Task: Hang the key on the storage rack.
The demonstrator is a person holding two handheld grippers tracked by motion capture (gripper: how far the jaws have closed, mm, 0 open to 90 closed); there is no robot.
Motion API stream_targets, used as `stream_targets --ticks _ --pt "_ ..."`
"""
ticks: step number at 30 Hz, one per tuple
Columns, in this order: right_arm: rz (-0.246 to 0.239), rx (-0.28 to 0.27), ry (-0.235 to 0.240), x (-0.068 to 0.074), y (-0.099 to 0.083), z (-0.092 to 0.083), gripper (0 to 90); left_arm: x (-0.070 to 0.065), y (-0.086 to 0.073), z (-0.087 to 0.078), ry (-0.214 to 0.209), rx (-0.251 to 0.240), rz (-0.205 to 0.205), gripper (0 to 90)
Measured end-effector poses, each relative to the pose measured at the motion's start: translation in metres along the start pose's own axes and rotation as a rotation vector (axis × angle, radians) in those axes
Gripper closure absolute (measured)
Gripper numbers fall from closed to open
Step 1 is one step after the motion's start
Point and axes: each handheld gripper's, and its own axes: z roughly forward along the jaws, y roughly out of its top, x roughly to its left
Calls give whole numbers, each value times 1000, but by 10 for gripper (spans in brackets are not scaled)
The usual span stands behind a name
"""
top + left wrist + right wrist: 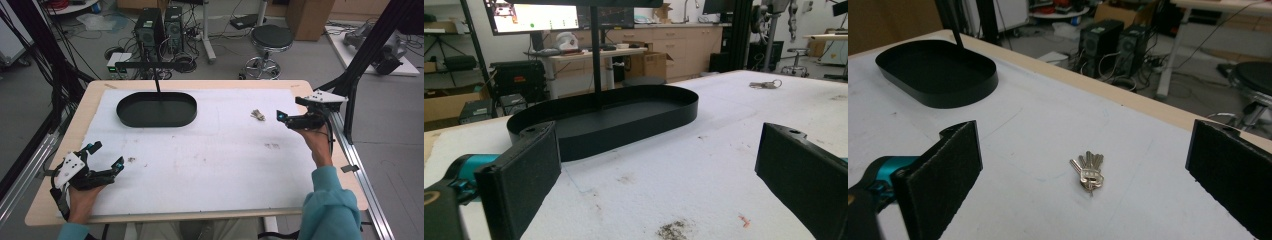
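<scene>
Right gripper: fingers spread wide, nothing between them. In the right gripper view the keys sit lower centre of frame, flat on the table, framed between the two pads but clearly ahead of them, no contact. Looks like a lined-up approach: fingers released so they can straddle the bunch and close on it.

High view: same gripper is at the right of frame, held above the table's right edge and pointed left at the keys, which lie just beside its tip, right of centre. The hand comes in from the lower right, so the reach is short.

Left gripper: lower left of the high view, parked low near the front edge of the table, fingers also apart and empty. Its own view looks across the white mat at the black tray, mid frame, with the keys tiny at upper right, well apart. Reads as idle, kept clear of the working side.

Tray is upper left of centre in the high view, oval, shallow, empty inside, with a thin black post rising at its far rim. It's well apart from the keys; likely the drop target, since it's the one container on the table.

My read: pickup not yet made. Keys are flat and thin, so the fingers need to come down close to the mat; risk is skating over them or pinching just one key.
</scene>
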Motion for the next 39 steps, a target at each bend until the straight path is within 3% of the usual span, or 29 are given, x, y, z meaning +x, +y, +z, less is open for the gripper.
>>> stream_targets --ticks 10,14,17,20,34,39 --pt "-23 99 38 -13 26 32 6 0 0 0 1 -1 1 49" --pt "-56 155 42 -14 30 45 6 0 0 0 1 0 0 50" --pt "-44 159 55 -17 27 52 7 0 0 0 0 -1 1 49" --pt "-60 214 55 -19 22 59 6 0 0 0 0 -1 1 49" --pt "-89 347 45 -19 7 90 7 0 0 0 1 -2 2 49" --pt "-98 425 53 -17 0 98 12 0 0 0 0 -2 1 49"
